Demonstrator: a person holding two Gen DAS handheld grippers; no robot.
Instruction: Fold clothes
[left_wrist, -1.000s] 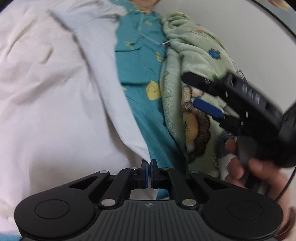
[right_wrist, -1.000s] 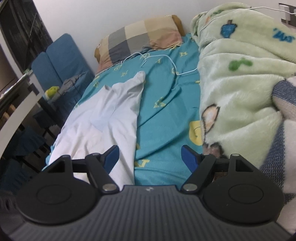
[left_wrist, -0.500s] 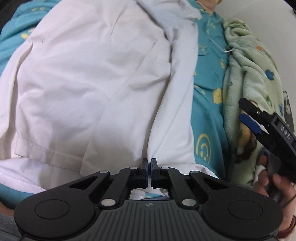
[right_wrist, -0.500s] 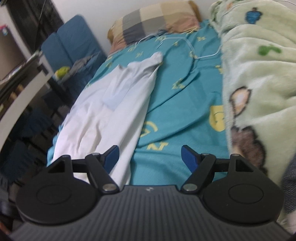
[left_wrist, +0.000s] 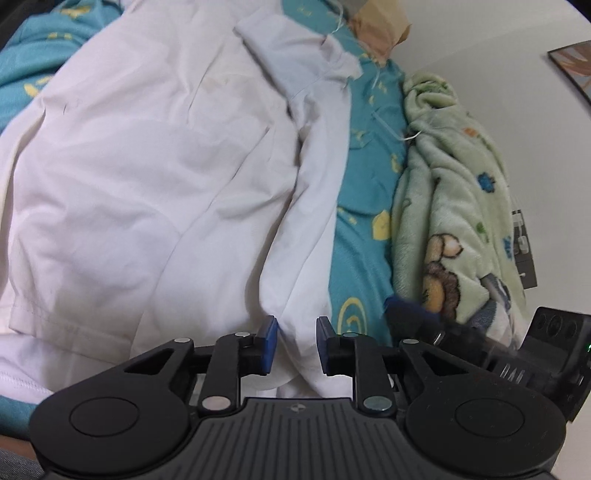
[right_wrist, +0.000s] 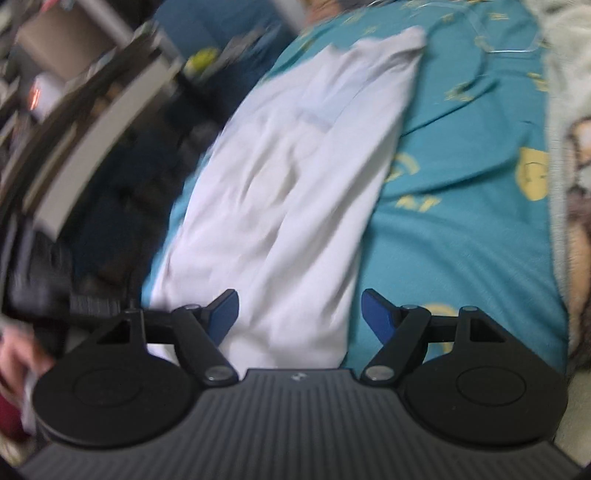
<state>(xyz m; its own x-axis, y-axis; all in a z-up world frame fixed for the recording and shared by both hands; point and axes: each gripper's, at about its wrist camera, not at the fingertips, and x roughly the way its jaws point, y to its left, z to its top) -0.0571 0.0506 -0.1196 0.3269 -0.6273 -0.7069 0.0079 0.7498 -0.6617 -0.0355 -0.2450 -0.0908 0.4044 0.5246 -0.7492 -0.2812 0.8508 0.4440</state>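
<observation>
White shirt (left_wrist: 155, 177): laid lengthwise on the teal sheet (left_wrist: 364, 236) of a bed, wrinkled, its right-hand part doubled over the body in a long fold running from collar end to hem; collar end lies far from the cameras, near a pillow (left_wrist: 380, 26). Left gripper (left_wrist: 294, 347): jaws have just been opening and now stand narrowly apart, a ridge of the shirt's near edge between the blue pads, pads not pressing it. Right gripper (right_wrist: 299, 317): jaws wide, holding nothing, above the shirt's near end and right edge; view blurred. It shows dimly at the lower right of the left view. Green blanket (left_wrist: 454, 206): bunched along the wall side of the sheet, apart from the shirt. White cord (right_wrist: 491, 40): lying on the sheet near the pillow.
</observation>
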